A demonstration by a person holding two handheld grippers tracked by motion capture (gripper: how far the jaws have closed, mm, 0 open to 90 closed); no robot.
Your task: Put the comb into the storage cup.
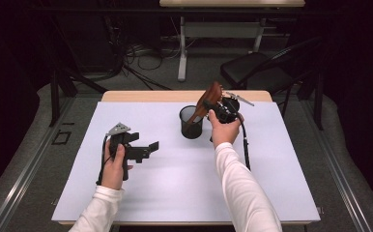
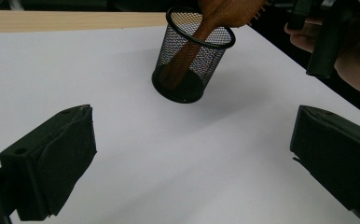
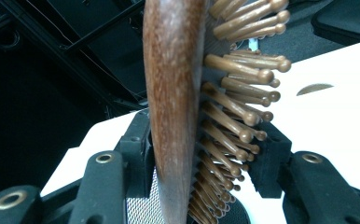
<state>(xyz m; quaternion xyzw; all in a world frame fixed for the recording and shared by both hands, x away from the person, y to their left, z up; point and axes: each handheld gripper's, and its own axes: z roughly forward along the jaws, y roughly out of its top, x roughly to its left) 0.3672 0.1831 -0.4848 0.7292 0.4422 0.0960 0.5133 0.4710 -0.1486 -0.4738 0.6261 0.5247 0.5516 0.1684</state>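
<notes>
jaws of the right gripper (image 1: 212, 107) stand nearly closed around the head of a wooden hairbrush (image 1: 208, 98), one pad against its smooth back and the other among its round-tipped wooden bristles (image 3: 243, 88), as the right gripper view shows from close up. whether the pads press or merely touch cannot be told. the brush leans, its handle down inside a black mesh cup (image 1: 191, 122) that stands upright on the white table top (image 1: 175, 183), towards the far side and a little right of the middle. the left gripper (image 1: 148, 149) hovers over the near left part of the table, well apart from the cup, with its jaws spread wide and nothing between them. count: one hairbrush, one mesh cup, two grippers, each in one hand. no brand, label or writing can be read on anything.
</notes>
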